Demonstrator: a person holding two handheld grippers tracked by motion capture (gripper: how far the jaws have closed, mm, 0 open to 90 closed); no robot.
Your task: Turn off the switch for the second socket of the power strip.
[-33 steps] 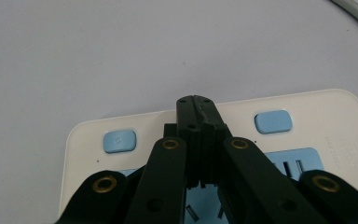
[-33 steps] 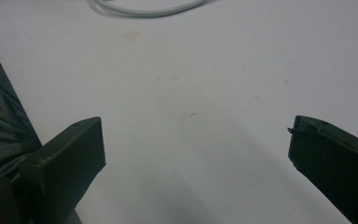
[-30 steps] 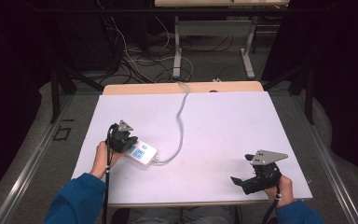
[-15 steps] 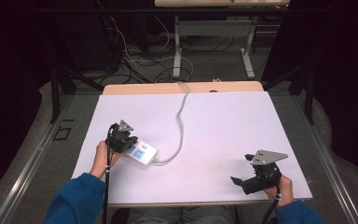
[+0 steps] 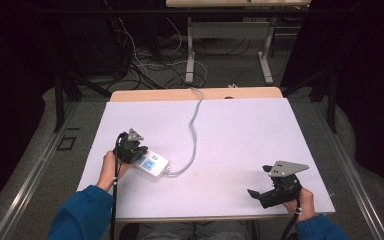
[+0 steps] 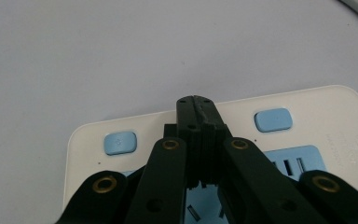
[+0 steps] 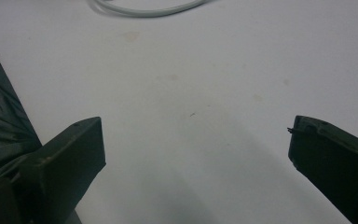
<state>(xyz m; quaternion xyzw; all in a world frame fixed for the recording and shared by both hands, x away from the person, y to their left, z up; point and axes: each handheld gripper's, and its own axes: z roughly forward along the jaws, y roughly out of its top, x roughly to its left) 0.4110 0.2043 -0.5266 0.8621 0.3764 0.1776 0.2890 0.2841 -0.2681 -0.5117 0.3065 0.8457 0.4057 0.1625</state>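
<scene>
— Item: power strip (image 6: 307,116). Any lettering recorded?
— Faint embossed marks sat near its right edge in the left gripper view, too small to read. No brand, number or sign was legible elsewhere.

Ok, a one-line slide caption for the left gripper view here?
Left gripper, jaws shut, tip over a white power strip between two blue buttons.

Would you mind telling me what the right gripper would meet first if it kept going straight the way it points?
Probably nothing soon: ahead of the open right gripper lies bare table, then the white cable farther off.
</scene>
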